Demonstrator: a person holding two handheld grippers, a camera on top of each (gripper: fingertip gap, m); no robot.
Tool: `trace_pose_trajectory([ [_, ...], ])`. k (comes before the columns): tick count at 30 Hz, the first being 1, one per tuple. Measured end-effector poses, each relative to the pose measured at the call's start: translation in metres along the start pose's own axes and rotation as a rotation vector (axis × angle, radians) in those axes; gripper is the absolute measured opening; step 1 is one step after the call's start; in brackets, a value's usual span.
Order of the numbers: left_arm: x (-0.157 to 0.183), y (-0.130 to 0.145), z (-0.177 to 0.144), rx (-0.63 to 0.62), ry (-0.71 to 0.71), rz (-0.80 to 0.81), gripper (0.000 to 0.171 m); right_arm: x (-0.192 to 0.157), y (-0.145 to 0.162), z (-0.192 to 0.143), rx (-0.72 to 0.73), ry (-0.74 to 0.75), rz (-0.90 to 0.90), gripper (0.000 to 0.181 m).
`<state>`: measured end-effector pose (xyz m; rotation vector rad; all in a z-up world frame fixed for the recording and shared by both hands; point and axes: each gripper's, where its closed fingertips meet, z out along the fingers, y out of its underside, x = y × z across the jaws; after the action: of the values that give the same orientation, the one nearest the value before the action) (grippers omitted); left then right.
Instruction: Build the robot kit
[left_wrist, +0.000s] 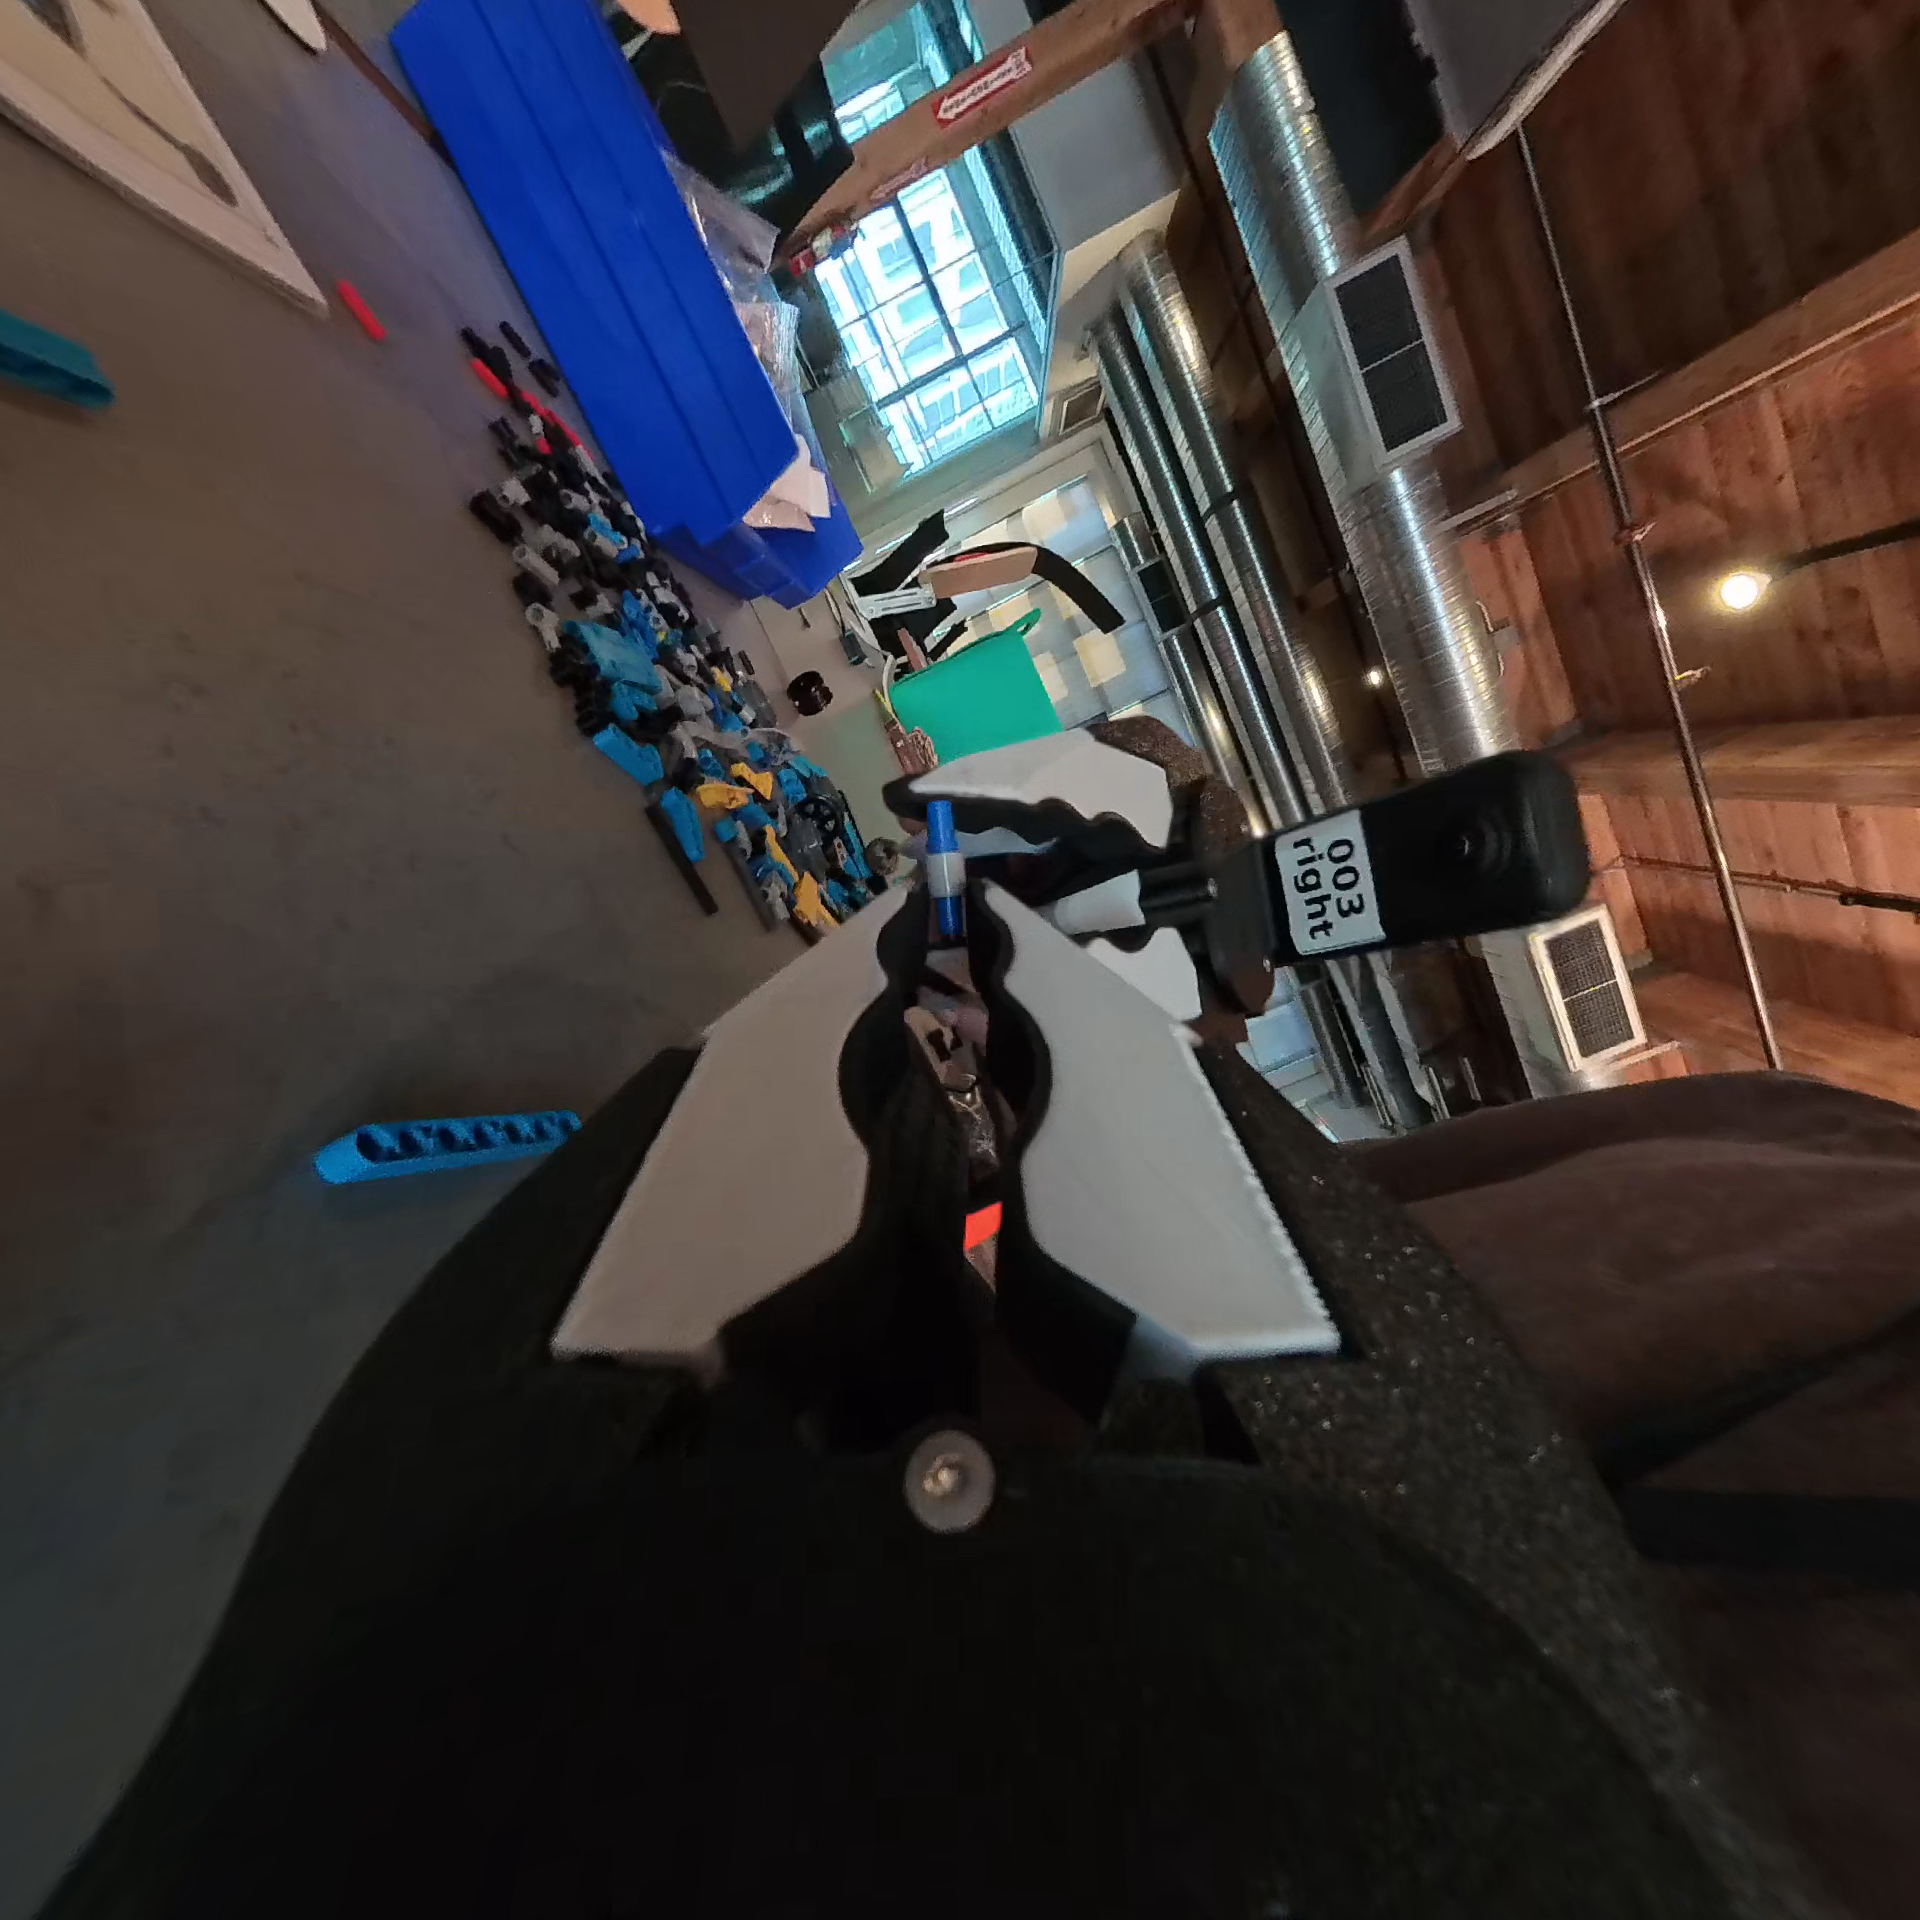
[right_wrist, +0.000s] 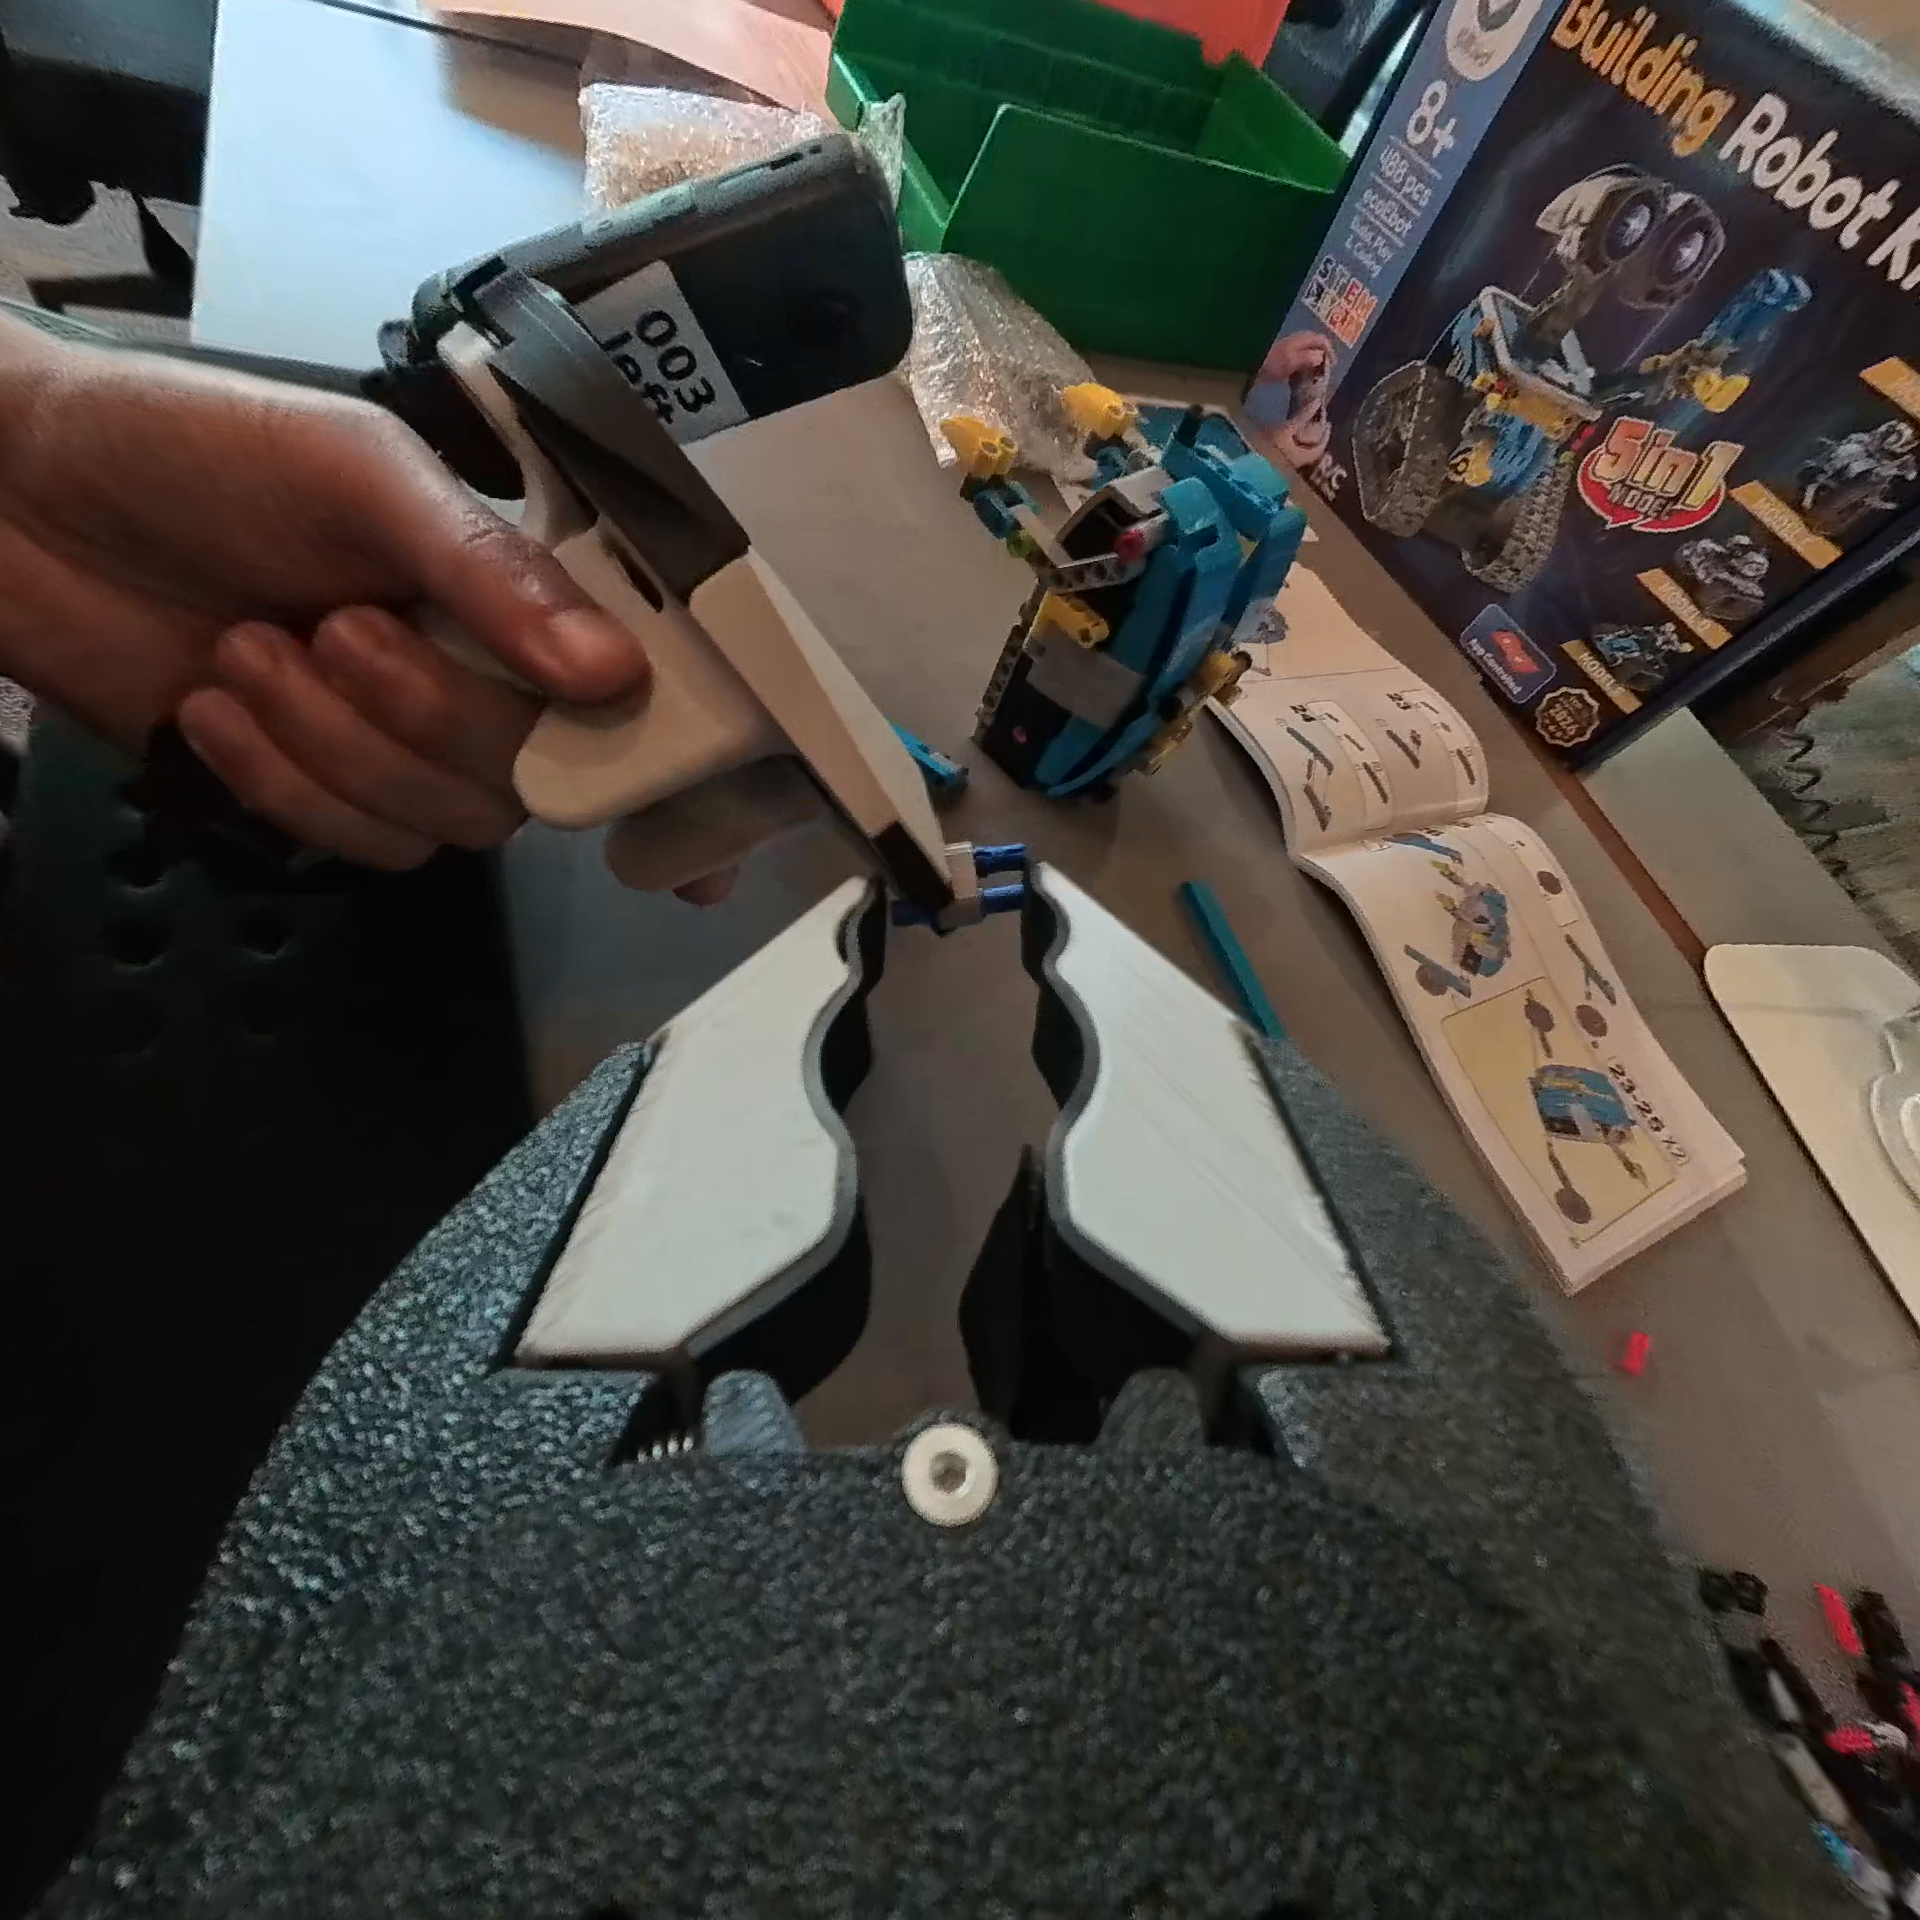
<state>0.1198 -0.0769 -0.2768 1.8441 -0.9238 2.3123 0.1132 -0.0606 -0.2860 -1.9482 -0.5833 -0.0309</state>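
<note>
My left gripper (left_wrist: 940, 920) is shut on a small grey connector with blue pins (left_wrist: 943, 868) and holds it at its fingertips above the grey table. In the right wrist view a hand (right_wrist: 312, 644) holds the left gripper (right_wrist: 920, 883), which comes in from the upper left with the connector (right_wrist: 971, 883) in its tip. My right gripper (right_wrist: 954, 899) has its jaws partly closed around the same piece, and both fingertips touch the blue pin ends. The right gripper (left_wrist: 966, 831) also shows in the left wrist view, just beyond the piece.
A part-built blue and yellow robot model (right_wrist: 1143, 623) stands behind the grippers, beside an open instruction booklet (right_wrist: 1455, 987), the kit box (right_wrist: 1662, 364) and a green bin (right_wrist: 1091, 208). A blue beam (right_wrist: 1231, 961) lies close by. A pile of loose pieces (left_wrist: 665, 675) and a blue bin (left_wrist: 603, 260) lie farther off. Both grippers' tips are close together, under 4 cm apart.
</note>
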Motion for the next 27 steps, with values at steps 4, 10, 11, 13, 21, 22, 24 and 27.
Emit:
trace_pose_trajectory([
  [4, 0.003, -0.002, 0.002, -0.015, 0.022, -0.039, 0.005, 0.004, -0.008, -0.005, 0.100, -0.062, 0.075, 0.039],
  [10, 0.000, 0.012, 0.003, -0.108, 0.030, -0.058, 0.004, -0.012, -0.004, -0.002, 0.126, -0.136, 0.069, 0.037],
  [11, 0.000, 0.015, 0.004, -0.125, 0.024, -0.051, 0.004, -0.015, -0.003, -0.002, 0.124, -0.149, 0.084, 0.035],
  [13, 0.000, 0.018, 0.007, -0.135, 0.010, -0.026, 0.002, -0.031, -0.008, -0.002, 0.158, -0.212, 0.112, 0.026],
  [21, -0.009, 0.019, -0.002, -0.200, -0.051, -0.003, 0.006, -0.013, 0.003, -0.007, 0.127, -0.159, 0.046, 0.031],
  [22, -0.009, 0.019, -0.003, -0.212, -0.035, -0.038, 0.005, -0.010, 0.003, -0.011, 0.152, -0.180, 0.075, 0.030],
  [24, -0.013, 0.014, -0.006, -0.207, -0.040, -0.061, 0.005, -0.007, 0.002, -0.017, 0.183, -0.238, 0.146, 0.026],
  [27, -0.009, 0.007, -0.004, -0.168, 0.002, -0.115, 0.006, 0.002, 0.003, -0.014, 0.179, -0.216, 0.202, 0.036],
])
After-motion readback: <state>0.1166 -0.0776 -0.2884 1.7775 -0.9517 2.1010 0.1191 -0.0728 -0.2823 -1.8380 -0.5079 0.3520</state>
